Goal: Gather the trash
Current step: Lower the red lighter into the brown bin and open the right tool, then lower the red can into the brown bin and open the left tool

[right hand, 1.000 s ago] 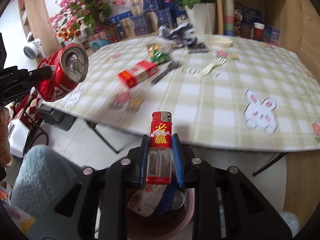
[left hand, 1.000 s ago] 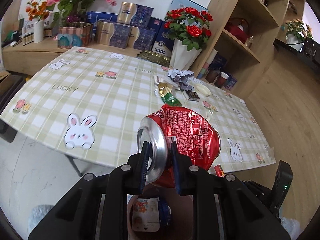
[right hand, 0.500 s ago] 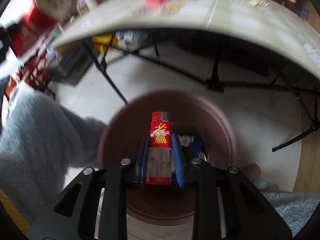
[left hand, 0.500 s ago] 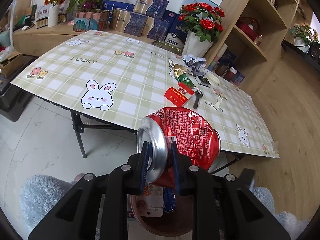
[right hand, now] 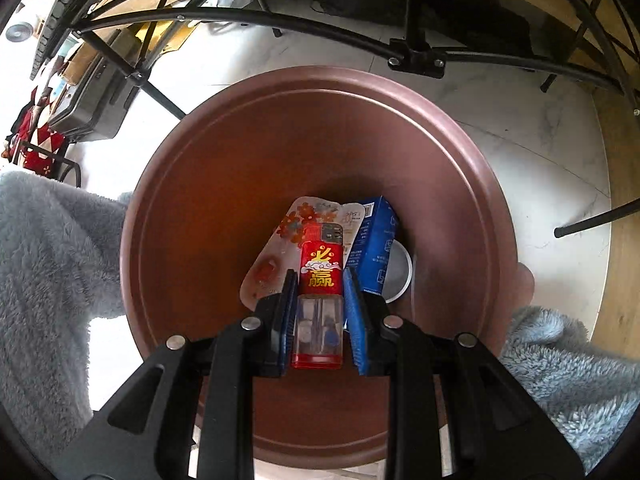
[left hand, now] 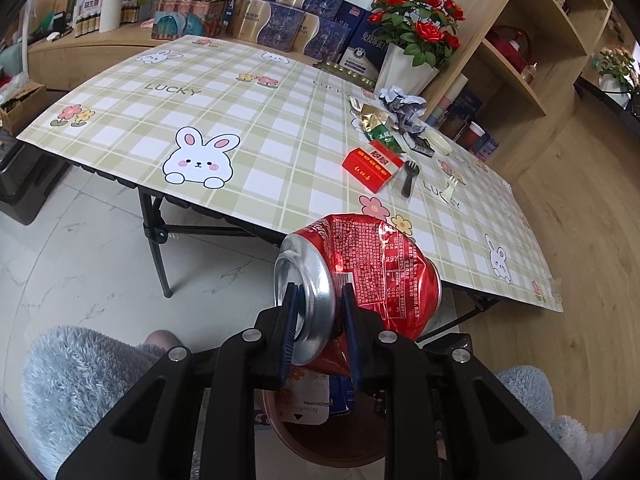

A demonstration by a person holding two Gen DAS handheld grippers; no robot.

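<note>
Left gripper (left hand: pixel 318 308) clamps crushed can (left hand: pixel 372 272) (table visible); right gripper (right hand: pixel 320 296) pinches lighter (right hand: pixel 320 292) over bin (right hand: pixel 208 184).

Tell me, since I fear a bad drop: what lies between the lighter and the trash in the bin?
Nothing, in the right wrist view: the lighter hangs over the wrapper and blue box in the bin.

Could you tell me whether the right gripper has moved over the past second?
Yes. The right gripper, shut on the lighter, swung from facing the table down over the bin.
</note>
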